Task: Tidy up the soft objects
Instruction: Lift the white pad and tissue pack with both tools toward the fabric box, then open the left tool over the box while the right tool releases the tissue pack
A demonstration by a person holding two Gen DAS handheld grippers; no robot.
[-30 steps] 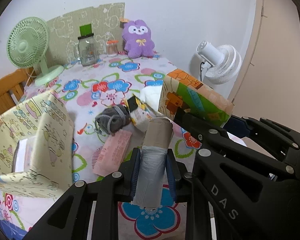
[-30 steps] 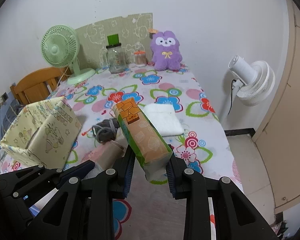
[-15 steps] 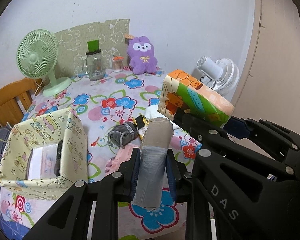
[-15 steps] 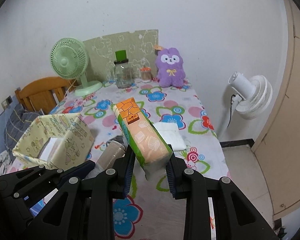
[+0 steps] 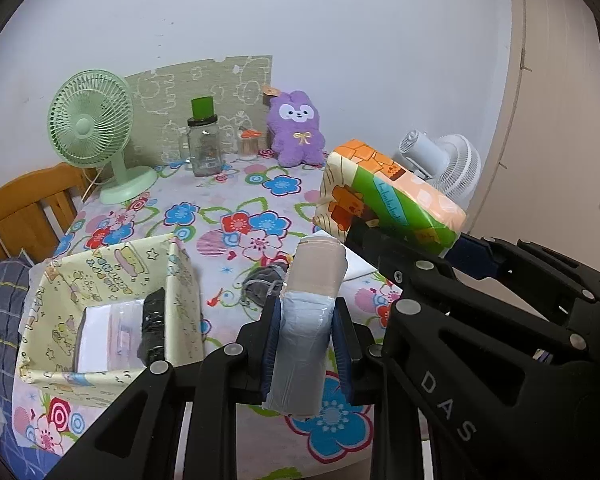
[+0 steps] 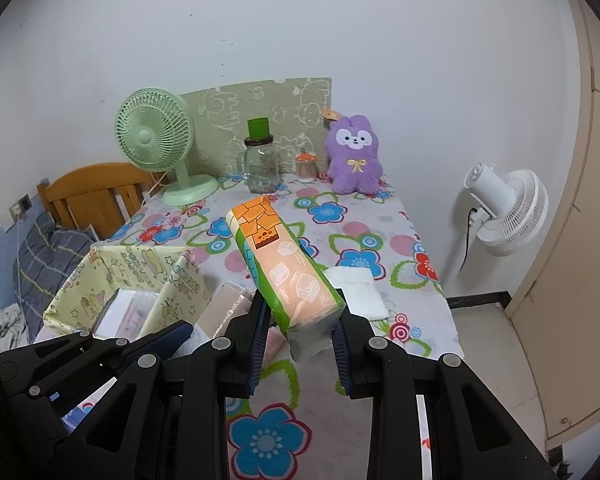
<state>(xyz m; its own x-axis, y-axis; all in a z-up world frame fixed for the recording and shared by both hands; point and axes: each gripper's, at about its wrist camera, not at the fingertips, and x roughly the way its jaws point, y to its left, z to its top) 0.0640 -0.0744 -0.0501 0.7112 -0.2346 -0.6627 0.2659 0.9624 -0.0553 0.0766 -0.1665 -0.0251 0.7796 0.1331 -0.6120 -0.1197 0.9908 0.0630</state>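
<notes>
White walls back a tabletop (image 6: 340, 236) under a flowered cloth, with a green desk fan (image 6: 156, 136), a glass jar (image 6: 261, 166) and a purple plush rabbit (image 6: 354, 156) lined along its far edge and a white fan (image 6: 504, 208) standing off the right side. On the left of the cloth sits an open yellow fabric box (image 5: 112, 280) that already holds a white packet (image 5: 100, 336) and a dark roll (image 5: 153, 328); it looks like the place where the soft things go. Both pairs of tongs hang above the near edge, each loaded. The right tongs (image 6: 300, 332) are closed to a middling width on the near end of a tissue pack (image 6: 284, 268) in orange and green wrap, which juts forward and up, held only at its tail. The left tongs (image 5: 304, 344) are pinched narrow around a roll of grey bags (image 5: 306, 320) standing upright between the pads. A grey bundle (image 5: 262, 282) and a folded white cloth (image 6: 356, 290) lie on the tabletop beyond. My worry is the tissue pack: gripped so far back, its weight may lever it down and let the slick wrap slide out. The two tools also sit close together, so heading for the box at once could knock them, and a low approach could fold the box's soft wall inward.
</notes>
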